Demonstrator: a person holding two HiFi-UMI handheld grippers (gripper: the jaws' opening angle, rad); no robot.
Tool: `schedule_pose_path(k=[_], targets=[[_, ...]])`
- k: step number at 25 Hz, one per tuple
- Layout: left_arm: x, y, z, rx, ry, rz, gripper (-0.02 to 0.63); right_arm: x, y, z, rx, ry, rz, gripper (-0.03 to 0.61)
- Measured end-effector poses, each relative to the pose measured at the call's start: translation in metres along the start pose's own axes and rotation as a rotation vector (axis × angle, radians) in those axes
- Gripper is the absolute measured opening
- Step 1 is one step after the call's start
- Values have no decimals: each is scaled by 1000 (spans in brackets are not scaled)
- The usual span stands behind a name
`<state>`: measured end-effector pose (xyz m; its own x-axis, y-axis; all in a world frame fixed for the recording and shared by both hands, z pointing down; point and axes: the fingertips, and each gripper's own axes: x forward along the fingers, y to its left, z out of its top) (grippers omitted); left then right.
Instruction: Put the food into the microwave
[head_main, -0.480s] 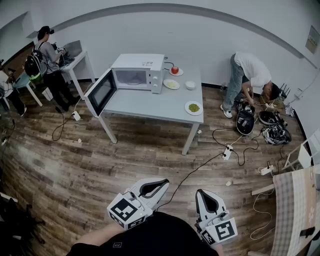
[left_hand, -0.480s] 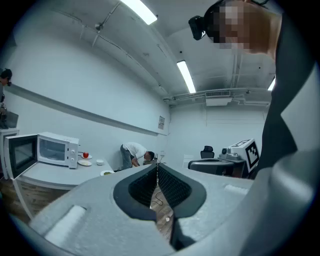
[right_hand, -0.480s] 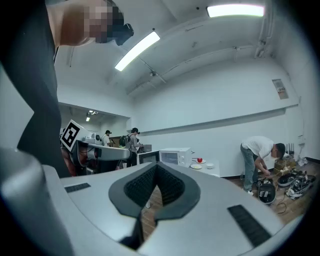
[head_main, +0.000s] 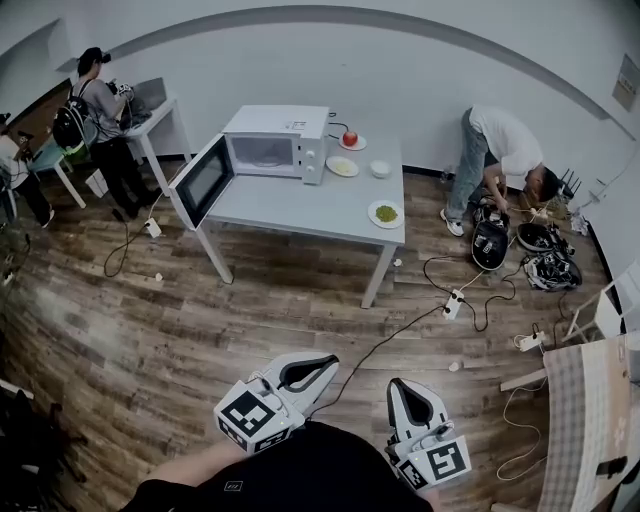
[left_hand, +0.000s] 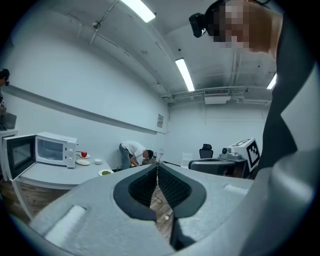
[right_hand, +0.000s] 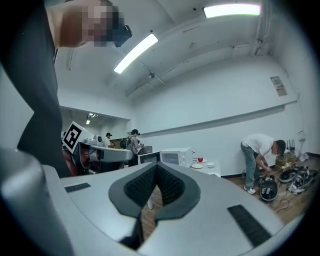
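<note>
Food plate (head_main: 386, 213) on table (head_main: 290, 200), far beyond right hand-held gripper (head_main: 403, 388) (closed).

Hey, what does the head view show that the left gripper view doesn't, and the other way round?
Only the head view: the dark gear on the floor and the checked cloth at the right edge.

Only the left gripper view: the ceiling lights and an office chair.

Both: the microwave with its door open on the grey table, the apple, the plate of greens, and the person bending over.
</note>
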<state>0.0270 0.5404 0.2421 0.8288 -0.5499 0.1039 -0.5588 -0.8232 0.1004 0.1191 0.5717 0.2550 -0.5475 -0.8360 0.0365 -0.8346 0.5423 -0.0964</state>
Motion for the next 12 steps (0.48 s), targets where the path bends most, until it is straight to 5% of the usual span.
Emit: schedule_pose_path(k=[12], targets=[[58,-69,-7,57,52,37,17,-82,-50,-6,-24,-17,33,17]])
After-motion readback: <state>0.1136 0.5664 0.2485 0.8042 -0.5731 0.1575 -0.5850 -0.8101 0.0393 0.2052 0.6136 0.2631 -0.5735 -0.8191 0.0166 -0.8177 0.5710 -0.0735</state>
